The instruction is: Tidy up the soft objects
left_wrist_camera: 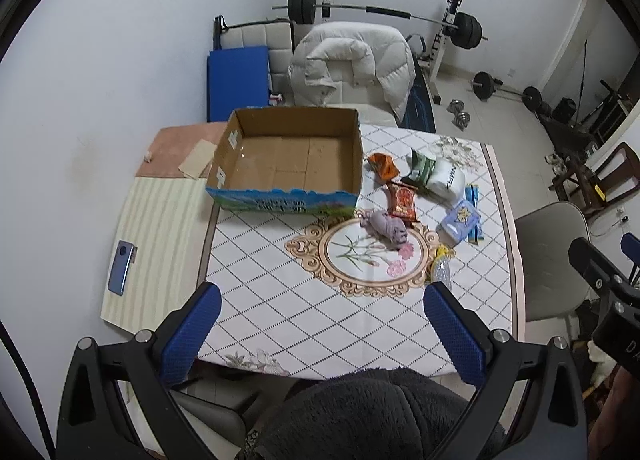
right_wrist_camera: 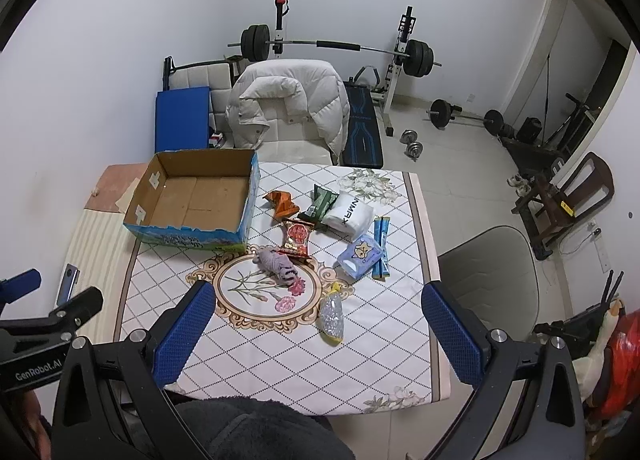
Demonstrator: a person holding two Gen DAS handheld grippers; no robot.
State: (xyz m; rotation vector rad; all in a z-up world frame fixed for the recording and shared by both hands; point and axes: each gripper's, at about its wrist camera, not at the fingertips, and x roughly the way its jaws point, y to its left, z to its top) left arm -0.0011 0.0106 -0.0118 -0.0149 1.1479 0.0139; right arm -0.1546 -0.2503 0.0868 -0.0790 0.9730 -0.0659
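An empty open cardboard box (left_wrist_camera: 288,163) (right_wrist_camera: 196,203) stands at the table's far left. To its right lie soft items: a rolled purple cloth (left_wrist_camera: 386,227) (right_wrist_camera: 276,264), a red snack packet (left_wrist_camera: 404,201) (right_wrist_camera: 297,238), an orange wrapper (left_wrist_camera: 383,167) (right_wrist_camera: 282,201), a green packet (left_wrist_camera: 422,165) (right_wrist_camera: 320,201), a white pouch (left_wrist_camera: 448,179) (right_wrist_camera: 350,213), a blue tissue pack (left_wrist_camera: 460,219) (right_wrist_camera: 360,256) and a clear beaded bag (left_wrist_camera: 440,266) (right_wrist_camera: 331,314). My left gripper (left_wrist_camera: 322,334) and right gripper (right_wrist_camera: 320,338) are open and empty, above the table's near edge.
A blue phone (left_wrist_camera: 122,268) lies on a striped mat at the left. A chair with a white down jacket (left_wrist_camera: 352,63) stands behind the table, a grey chair (right_wrist_camera: 492,280) to its right. Barbell rack and dumbbells (right_wrist_camera: 412,143) are on the floor beyond.
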